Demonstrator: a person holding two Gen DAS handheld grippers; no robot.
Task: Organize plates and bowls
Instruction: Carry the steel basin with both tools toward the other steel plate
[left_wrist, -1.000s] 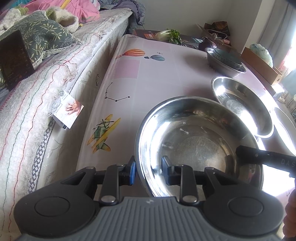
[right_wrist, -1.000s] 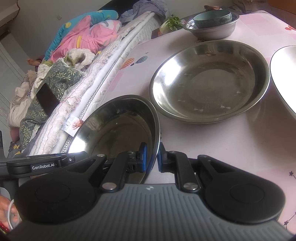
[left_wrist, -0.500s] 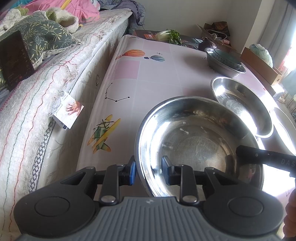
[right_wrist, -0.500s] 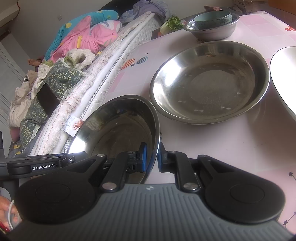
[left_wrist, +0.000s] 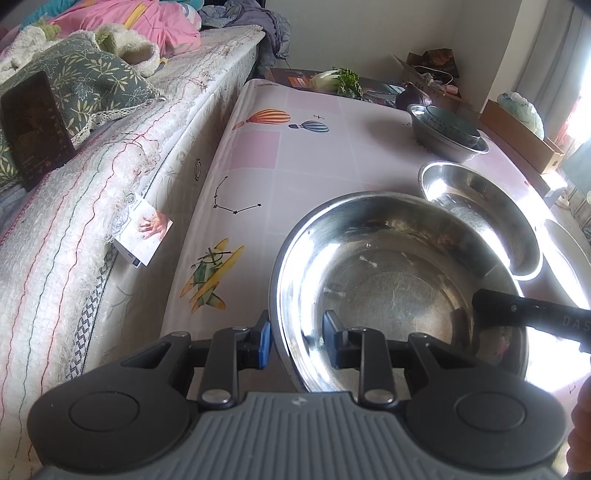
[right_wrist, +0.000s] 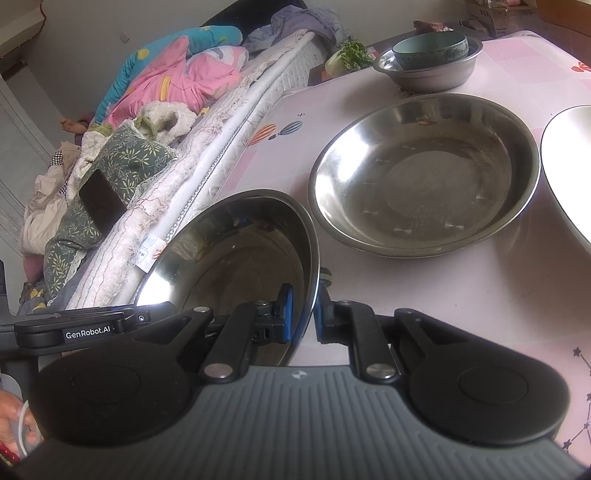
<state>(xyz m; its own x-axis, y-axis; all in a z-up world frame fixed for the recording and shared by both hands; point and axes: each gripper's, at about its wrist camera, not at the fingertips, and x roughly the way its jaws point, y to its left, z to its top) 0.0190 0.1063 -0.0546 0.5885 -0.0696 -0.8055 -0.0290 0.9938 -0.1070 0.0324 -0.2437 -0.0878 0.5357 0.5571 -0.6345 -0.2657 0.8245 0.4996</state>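
Reading "GenRobot.AI", left claw (right_wrist: 92, 328) faces right claw (right_wrist: 303, 314) pinching steel bowl (right_wrist: 236, 254)

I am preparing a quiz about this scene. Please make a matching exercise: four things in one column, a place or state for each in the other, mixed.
1. near steel bowl
2. teal bowl
3. wide steel dish
4. dark phone

a. on the bed, against a leafy pillow
b. inside a small steel basin
c. rim between both grippers' fingers
d. empty, flat on the table

Pairs: 1-c, 2-b, 3-d, 4-a
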